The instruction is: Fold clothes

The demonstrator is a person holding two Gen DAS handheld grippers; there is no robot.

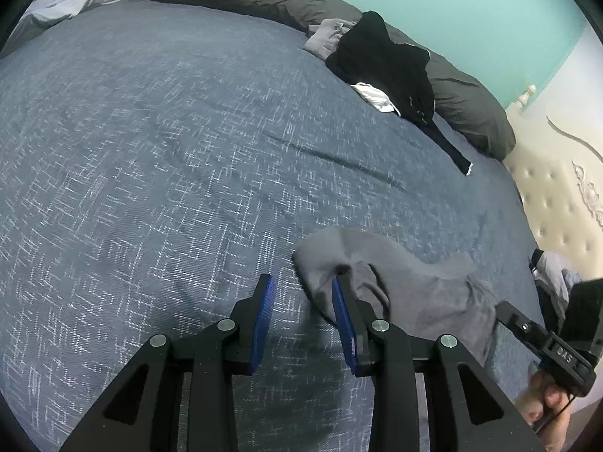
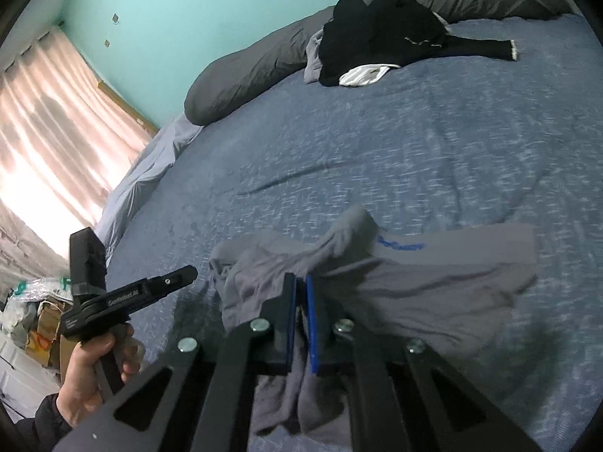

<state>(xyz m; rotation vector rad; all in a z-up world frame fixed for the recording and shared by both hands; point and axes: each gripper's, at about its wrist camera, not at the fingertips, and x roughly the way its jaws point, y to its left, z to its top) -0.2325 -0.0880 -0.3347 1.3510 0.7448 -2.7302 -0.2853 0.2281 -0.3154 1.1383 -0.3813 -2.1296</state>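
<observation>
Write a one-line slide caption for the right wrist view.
Right tool shut on a grey garment over the blue bedspread, with a pile of dark clothes waiting by the pillows.

A wide bed covered by a blue-grey woven bedspread with white flecks (image 1: 158, 158) fills both views. Long dark grey pillows (image 2: 256, 64) line its far edge against a mint-green painted wall (image 2: 181, 7). A cream tufted padded headboard with carved trim (image 1: 561, 203) stands at one side. Pale pink curtains (image 2: 49, 120) glow with daylight. Cardboard boxes and plastic bags (image 2: 34, 312) sit beside the bed.
</observation>
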